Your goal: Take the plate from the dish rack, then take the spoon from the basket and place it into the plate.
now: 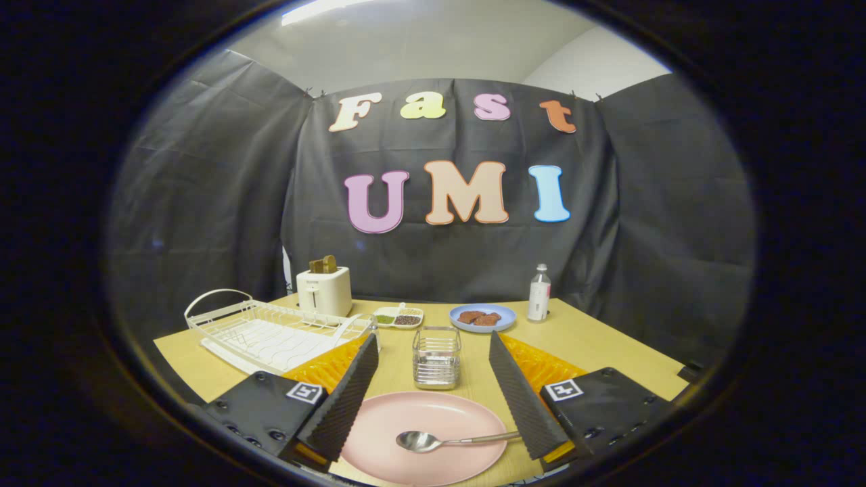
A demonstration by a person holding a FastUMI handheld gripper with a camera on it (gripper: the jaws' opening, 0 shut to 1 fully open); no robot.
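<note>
A pink plate [419, 433] lies flat on the wooden table [595, 338], low between my two fingers. A metal spoon [440, 441] rests in the plate, bowl toward the left finger, its handle running under the right finger. My gripper [433, 348] is open, above the plate, its fingers wide apart and holding nothing. Just beyond the plate, between the fingertips, stands a small wire basket [437, 356] that looks empty. The white dish rack [270, 333] sits beyond the left finger with no dish in it.
A white toaster [325, 289] with toast stands behind the rack. Beside it is a small two-part dish [399, 317] of condiments. A blue plate [482, 317] with brown food and a bottle [538, 293] stand at the back right.
</note>
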